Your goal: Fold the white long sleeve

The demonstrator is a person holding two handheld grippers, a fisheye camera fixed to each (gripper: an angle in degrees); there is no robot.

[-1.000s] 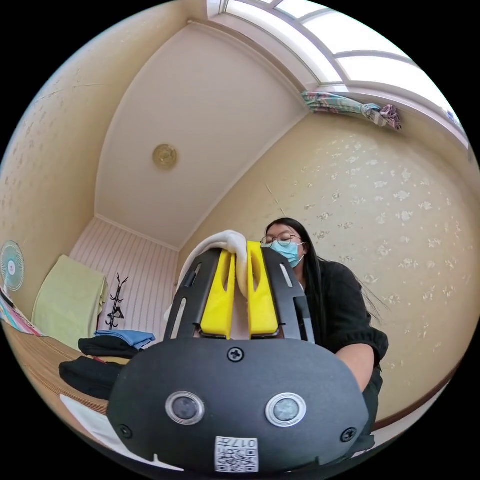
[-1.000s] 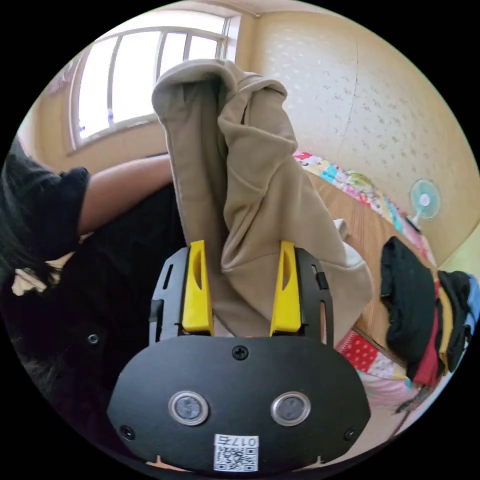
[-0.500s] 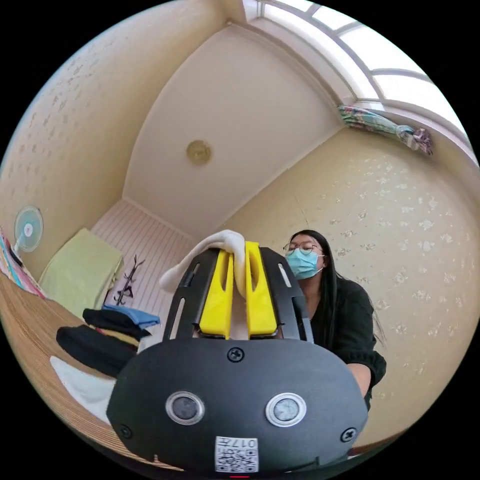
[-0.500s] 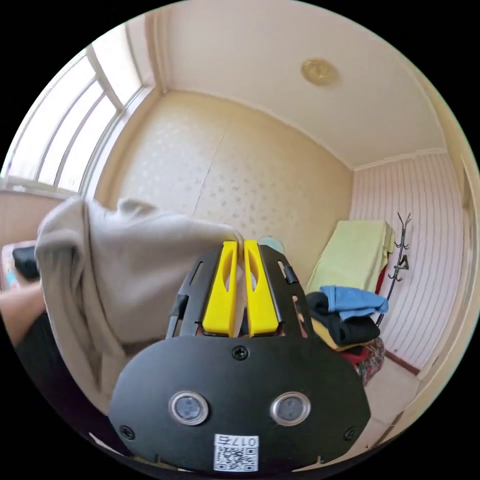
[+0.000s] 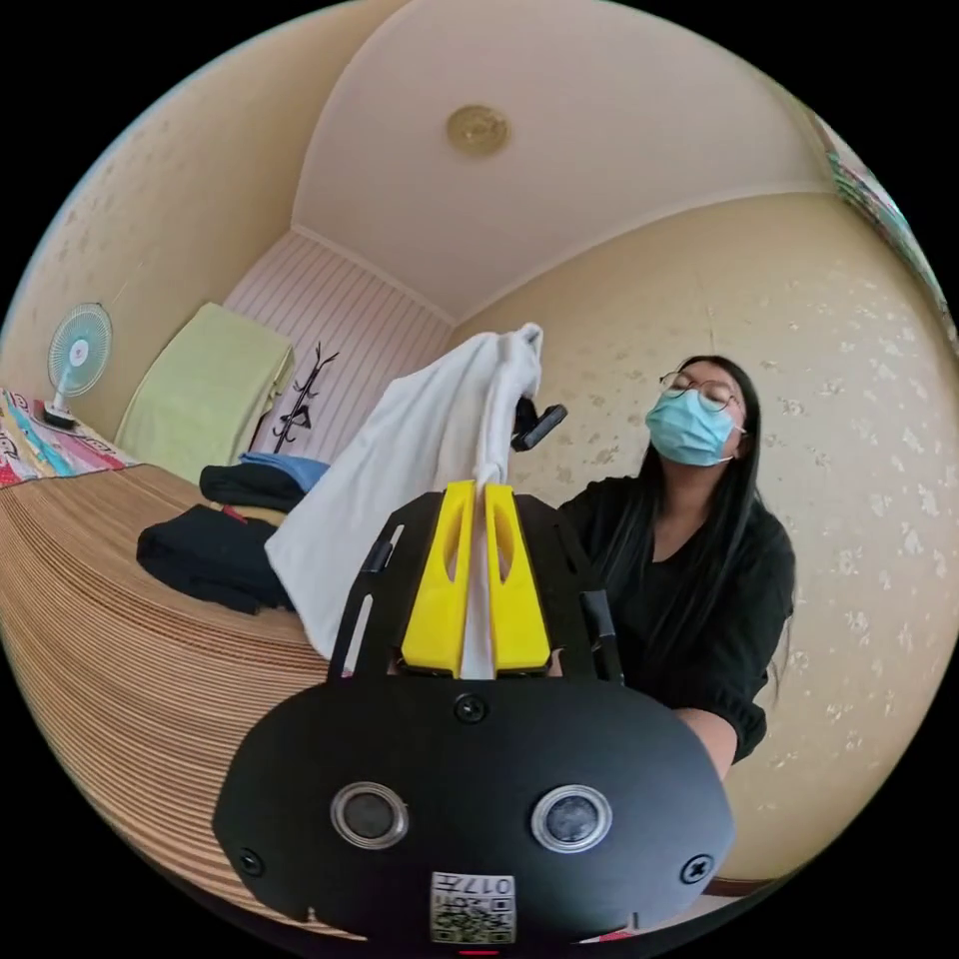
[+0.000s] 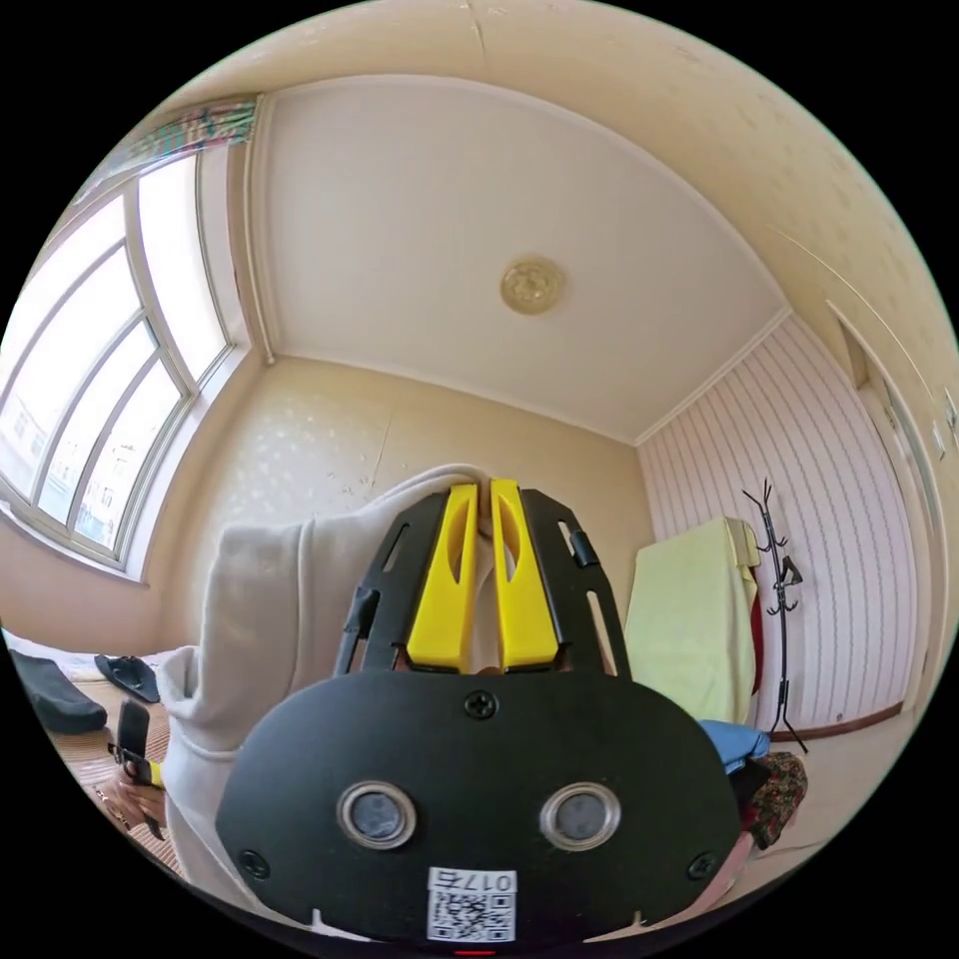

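My left gripper (image 5: pixel 478 491) pinches the white shirt (image 5: pixel 420 450) w/ both jaws. Shirt hangs up in the air. Dark clothes pile (image 5: pixel 215 559) sits on the mat (image 5: pixel 130 639).

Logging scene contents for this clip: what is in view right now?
white long sleeve: one, white, held up between both grippers
dark clothes pile: one, mostly black with blue, on the wooden surface
fan: one, pale blue, far corner
coat stand: one, black, by striped wall
window: one, bright
person: one, black top
left hand-held gripper: yellow jaws shut on cloth
right hand-held gripper: yellow jaws shut on cloth
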